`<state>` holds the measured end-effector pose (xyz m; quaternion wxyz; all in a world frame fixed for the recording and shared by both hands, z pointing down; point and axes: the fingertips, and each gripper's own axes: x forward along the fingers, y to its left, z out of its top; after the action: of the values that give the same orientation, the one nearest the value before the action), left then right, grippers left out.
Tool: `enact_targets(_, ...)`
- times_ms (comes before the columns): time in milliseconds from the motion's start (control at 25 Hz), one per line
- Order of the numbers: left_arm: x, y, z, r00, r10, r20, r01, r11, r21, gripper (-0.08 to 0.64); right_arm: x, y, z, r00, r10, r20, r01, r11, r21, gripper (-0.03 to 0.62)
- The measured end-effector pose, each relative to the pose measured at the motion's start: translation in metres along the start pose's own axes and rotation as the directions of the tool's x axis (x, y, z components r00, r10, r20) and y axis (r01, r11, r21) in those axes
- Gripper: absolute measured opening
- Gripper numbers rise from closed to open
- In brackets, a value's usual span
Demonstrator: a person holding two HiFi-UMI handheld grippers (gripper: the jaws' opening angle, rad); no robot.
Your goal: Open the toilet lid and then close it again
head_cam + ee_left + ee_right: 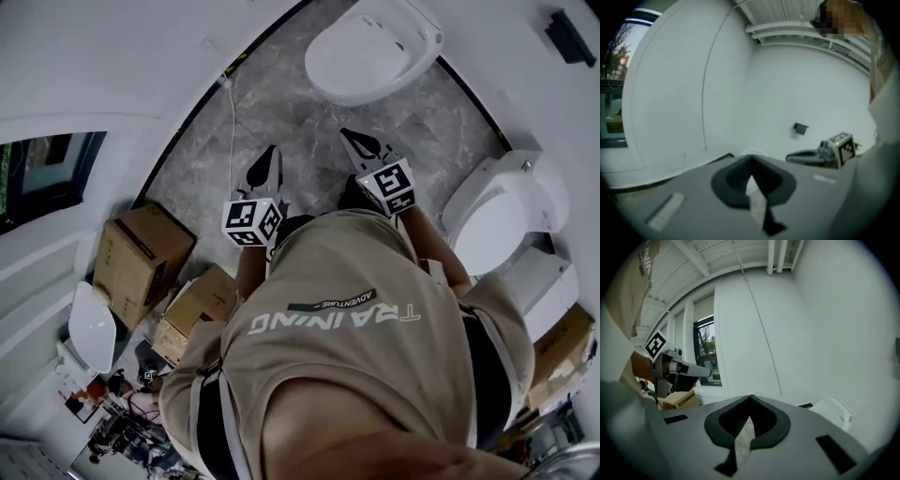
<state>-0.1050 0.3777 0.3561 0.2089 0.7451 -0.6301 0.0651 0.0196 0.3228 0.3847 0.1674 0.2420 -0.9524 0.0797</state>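
A white toilet (375, 47) stands on the grey marble floor at the top of the head view, its lid (361, 56) lying down over the bowl. Both grippers are held out in front of the person, short of the toilet and apart from it. My left gripper (272, 152) is shut with nothing in it, and so is my right gripper (348, 135), which is a little nearer the bowl. The left gripper view shows its jaws (751, 160) closed to a point, with the right gripper (820, 154) alongside. In the right gripper view the toilet (832, 411) shows past the closed jaws (750, 397).
A second white toilet (502, 220) stands at the right. Two cardboard boxes (141, 258) (202, 305) sit on the floor at the left, below a window (47, 173). A thin white cord (232, 122) hangs down the wall. A black holder (569, 37) is on the far wall.
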Motion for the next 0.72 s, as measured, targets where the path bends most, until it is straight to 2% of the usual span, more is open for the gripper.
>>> enact_targets(80,0.017,-0.004,0.007,1.000,0.008,0.019,-0.008,1.000,-0.015,0.000,0.011,-0.013,-0.001,1.000,0.020,0.002,-0.020,1.000,0.021,0.014)
enact_targets(160,0.032,-0.006,0.006,1.000,-0.001,0.004,0.001,1.000,-0.017,0.000,0.025,-0.023,0.000,0.999,0.033,0.001,-0.033,0.998,0.053,0.014)
enact_targets(320,0.054,-0.003,0.002,0.997,-0.032,-0.064,0.034,0.999,0.040,0.000,0.045,-0.041,0.006,0.999,0.043,-0.003,-0.043,0.994,0.098,0.014)
enact_targets(560,0.090,0.037,0.013,0.996,-0.070,-0.060,0.072,0.997,0.022,0.000,0.077,-0.067,-0.009,0.995,-0.038,-0.088,0.047,0.993,0.106,0.014)
enact_targets(720,0.115,0.069,0.030,0.988,-0.139,-0.062,0.143,0.987,0.079,0.000,0.101,-0.071,-0.009,0.986,-0.090,-0.138,0.104,0.989,0.103,0.014)
